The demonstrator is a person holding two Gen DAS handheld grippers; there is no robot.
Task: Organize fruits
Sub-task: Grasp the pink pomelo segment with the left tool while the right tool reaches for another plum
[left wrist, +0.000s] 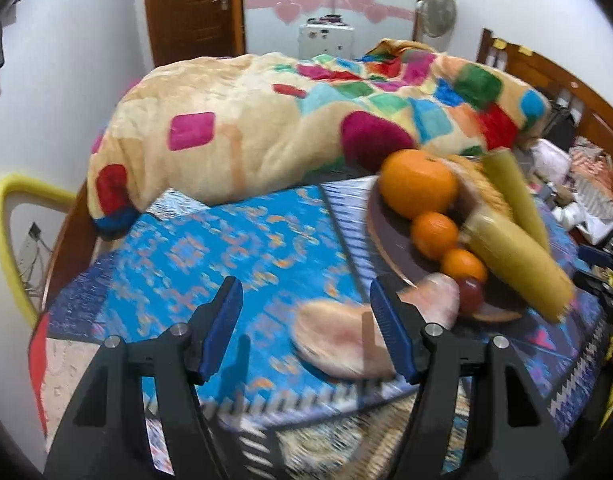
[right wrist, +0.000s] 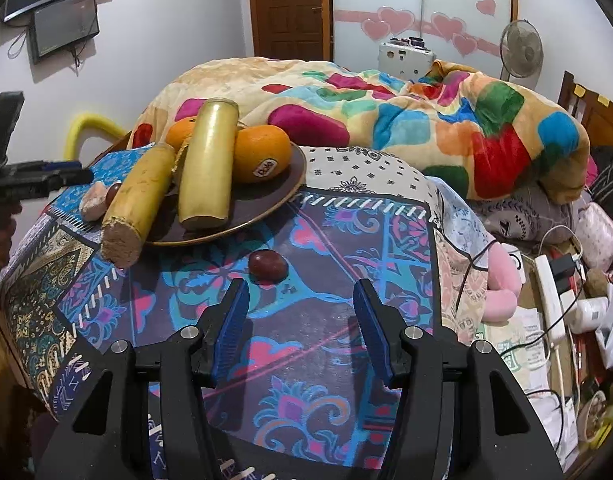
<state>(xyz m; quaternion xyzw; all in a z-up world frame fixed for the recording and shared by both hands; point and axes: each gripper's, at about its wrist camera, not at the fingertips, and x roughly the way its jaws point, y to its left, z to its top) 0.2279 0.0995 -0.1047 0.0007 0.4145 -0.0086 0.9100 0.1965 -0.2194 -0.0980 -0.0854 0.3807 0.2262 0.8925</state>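
A brown plate (right wrist: pixel 266 200) on the patterned cloth holds oranges (right wrist: pixel 262 154), two long yellow stalks (right wrist: pixel 206 168) and a small red fruit (left wrist: pixel 470 294). A pale pink fruit (left wrist: pixel 338 344) lies on the cloth beside the plate, just ahead of my left gripper (left wrist: pixel 306 320), which is open and empty. In the right wrist view a dark red fruit (right wrist: pixel 267 266) lies on the cloth in front of the plate, just beyond my open, empty right gripper (right wrist: pixel 300 320). The left gripper (right wrist: pixel 66 174) shows at that view's left edge.
A colourful blanket (right wrist: pixel 386 120) is heaped behind the plate. Cables, a power strip (right wrist: pixel 550 300) and clutter lie to the right. A yellow-rimmed chair (left wrist: pixel 6 220) stands at the left. A door and fan stand at the back.
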